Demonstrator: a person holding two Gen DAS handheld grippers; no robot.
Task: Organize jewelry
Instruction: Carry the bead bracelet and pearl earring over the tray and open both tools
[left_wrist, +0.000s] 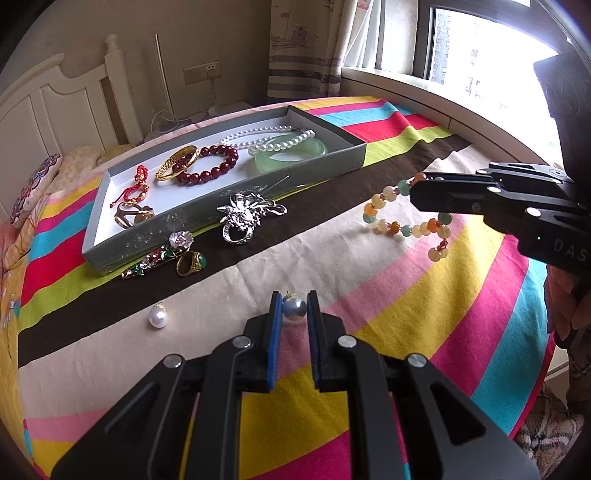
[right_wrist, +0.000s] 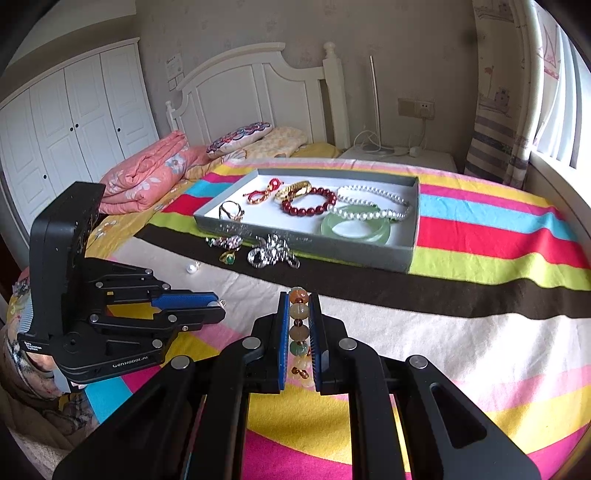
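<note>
My left gripper (left_wrist: 294, 308) pinches a grey-blue pearl pendant (left_wrist: 294, 309) just above the striped blanket (left_wrist: 388, 314). My right gripper (right_wrist: 299, 317) clamps a multicoloured bead bracelet (right_wrist: 298, 325), lifted clear. Beyond, I see the grey tray (left_wrist: 207, 225) holding bracelets and pearls; a white pearl pendant (left_wrist: 158, 317) lies loose on the blanket.

the left gripper (left_wrist: 294, 308) is level and low over the bed, its blue-padded fingers (left_wrist: 275, 332) pinched narrowly on a pearl (left_wrist: 294, 307) at their tips. the right gripper (right_wrist: 300, 325) is raised, fingers (right_wrist: 283, 339) clamped on a bead bracelet (right_wrist: 298, 321) that dangles free. a hand (left_wrist: 565, 295) grips its handle
</note>
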